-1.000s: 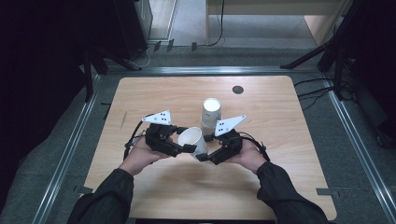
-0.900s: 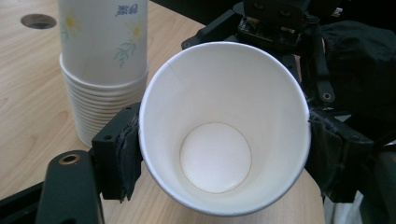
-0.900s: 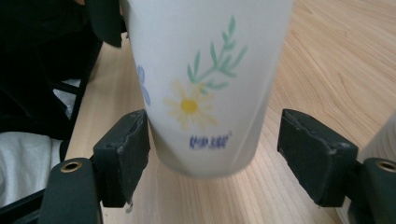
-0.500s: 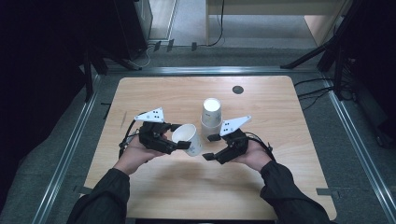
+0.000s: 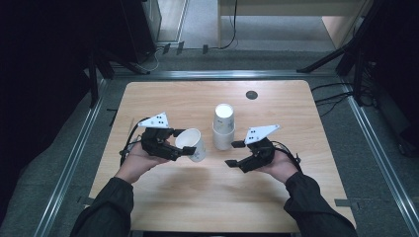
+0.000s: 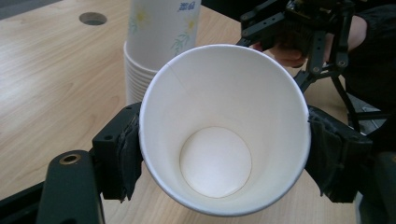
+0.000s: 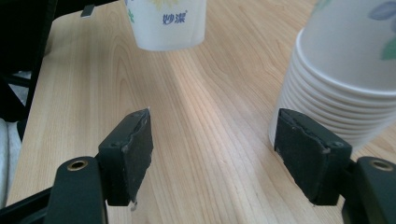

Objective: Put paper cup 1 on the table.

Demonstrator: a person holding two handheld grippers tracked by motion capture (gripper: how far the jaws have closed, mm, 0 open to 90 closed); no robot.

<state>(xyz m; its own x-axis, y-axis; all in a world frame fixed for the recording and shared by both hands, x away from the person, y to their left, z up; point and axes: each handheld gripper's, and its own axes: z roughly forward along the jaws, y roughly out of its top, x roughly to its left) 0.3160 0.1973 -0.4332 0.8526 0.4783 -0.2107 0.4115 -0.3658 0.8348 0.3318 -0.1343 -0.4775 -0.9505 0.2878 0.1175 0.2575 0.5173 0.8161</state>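
- Paper cup (image 5: 191,143), white, is pinched at its rim by my left tool (image 5: 184,150) and held tilted just above the surface (image 5: 197,207), left of the cup stack (image 5: 223,127).
- My right tool (image 5: 236,153) hangs spread and empty just beside the stack's base.
- I judge one cup is separated; next I'd stand it upright on bare wood, well apart from the stack.

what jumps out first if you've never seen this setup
The white paper cup clamped in the left gripper, tipped so its open mouth faces the camera. Just behind it, a stack of paper cups stands mid-table. The right gripper hangs open and empty beside that stack.
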